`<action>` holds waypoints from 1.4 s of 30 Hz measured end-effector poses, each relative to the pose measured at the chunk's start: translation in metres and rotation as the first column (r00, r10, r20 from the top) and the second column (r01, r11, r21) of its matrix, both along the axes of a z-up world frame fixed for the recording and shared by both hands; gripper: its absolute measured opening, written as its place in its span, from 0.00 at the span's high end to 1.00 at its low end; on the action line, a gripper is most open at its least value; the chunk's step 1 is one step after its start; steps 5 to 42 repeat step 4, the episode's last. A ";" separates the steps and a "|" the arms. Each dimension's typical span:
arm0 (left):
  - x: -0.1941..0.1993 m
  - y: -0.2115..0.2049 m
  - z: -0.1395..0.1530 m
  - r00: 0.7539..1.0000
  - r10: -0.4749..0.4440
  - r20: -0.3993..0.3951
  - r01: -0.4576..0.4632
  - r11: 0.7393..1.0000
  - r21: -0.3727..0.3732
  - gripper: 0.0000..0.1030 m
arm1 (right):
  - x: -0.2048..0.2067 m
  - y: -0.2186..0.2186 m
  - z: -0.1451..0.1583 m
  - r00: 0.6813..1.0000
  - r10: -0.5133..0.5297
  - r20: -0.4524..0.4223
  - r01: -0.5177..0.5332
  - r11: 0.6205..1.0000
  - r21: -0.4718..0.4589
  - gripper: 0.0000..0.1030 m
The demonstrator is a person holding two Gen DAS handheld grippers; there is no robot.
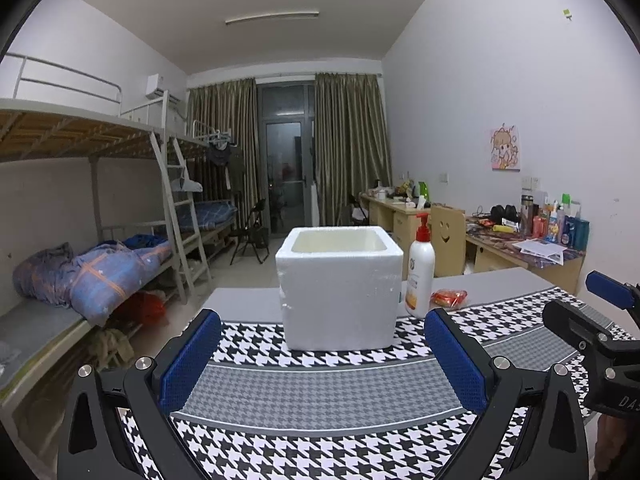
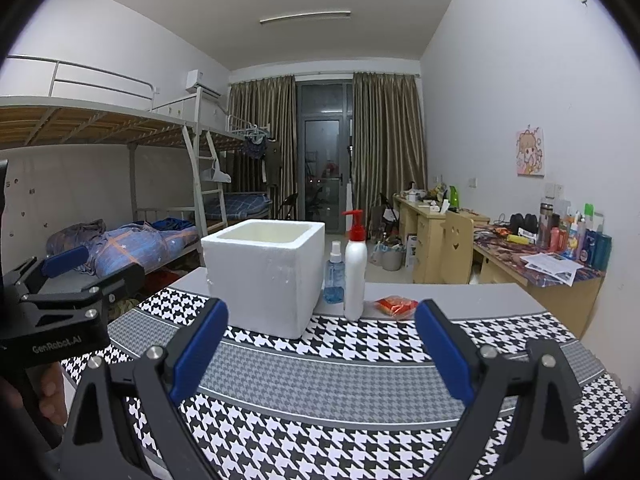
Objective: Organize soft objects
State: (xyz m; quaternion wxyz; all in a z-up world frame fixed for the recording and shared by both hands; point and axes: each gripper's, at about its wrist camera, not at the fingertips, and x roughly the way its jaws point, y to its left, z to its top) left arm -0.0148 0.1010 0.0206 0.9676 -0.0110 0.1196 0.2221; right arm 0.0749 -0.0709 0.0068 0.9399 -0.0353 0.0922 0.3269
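Task unstarted: box (image 1: 338, 288) empty-looking, red packet (image 2: 396, 306) left at 3 o'clock of bottle (image 2: 355, 268). Both grippers' jaws spread, nothing held.

Foam, plastic, woven cloth and matt black gripper frames

The box (image 1: 338, 292) looks like white foam, grainy and matt; the pump bottle (image 1: 420, 276) is smooth white plastic with a slight shine; the small red packet (image 2: 396, 306) is glossy film. The bench (image 2: 440, 294) top is plain matt grey, under a houndstooth cloth (image 1: 320, 396). Both grippers have matt black frames, shiny metal screws and dimpled blue pads (image 1: 188, 364).
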 end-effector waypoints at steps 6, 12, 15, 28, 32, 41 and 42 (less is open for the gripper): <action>-0.001 0.001 -0.002 1.000 -0.005 0.000 0.005 1.000 -0.002 0.01 | 0.001 0.001 -0.001 1.000 0.003 -0.005 -0.003 1.000 -0.005 0.06; -0.001 0.001 -0.002 1.000 -0.005 0.000 0.005 1.000 -0.002 0.01 | 0.001 0.001 -0.001 1.000 0.003 -0.005 -0.003 1.000 -0.005 0.06; -0.001 0.001 -0.002 1.000 -0.005 0.000 0.005 1.000 -0.002 0.01 | 0.001 0.001 -0.001 1.000 0.003 -0.005 -0.003 1.000 -0.005 0.06; -0.001 0.001 -0.002 1.000 -0.005 0.000 0.005 1.000 -0.002 0.01 | 0.001 0.001 -0.001 1.000 0.003 -0.005 -0.003 1.000 -0.005 0.06; -0.001 0.001 -0.002 1.000 -0.005 0.000 0.005 1.000 -0.002 0.01 | 0.001 0.001 -0.001 1.000 0.003 -0.005 -0.003 1.000 -0.005 0.06; -0.001 0.001 -0.002 1.000 -0.005 0.000 0.005 1.000 -0.002 0.01 | 0.001 0.001 -0.001 1.000 0.003 -0.005 -0.003 1.000 -0.005 0.06; -0.001 0.001 -0.002 1.000 -0.005 0.000 0.005 1.000 -0.002 0.01 | 0.001 0.001 -0.001 1.000 0.003 -0.005 -0.003 1.000 -0.005 0.06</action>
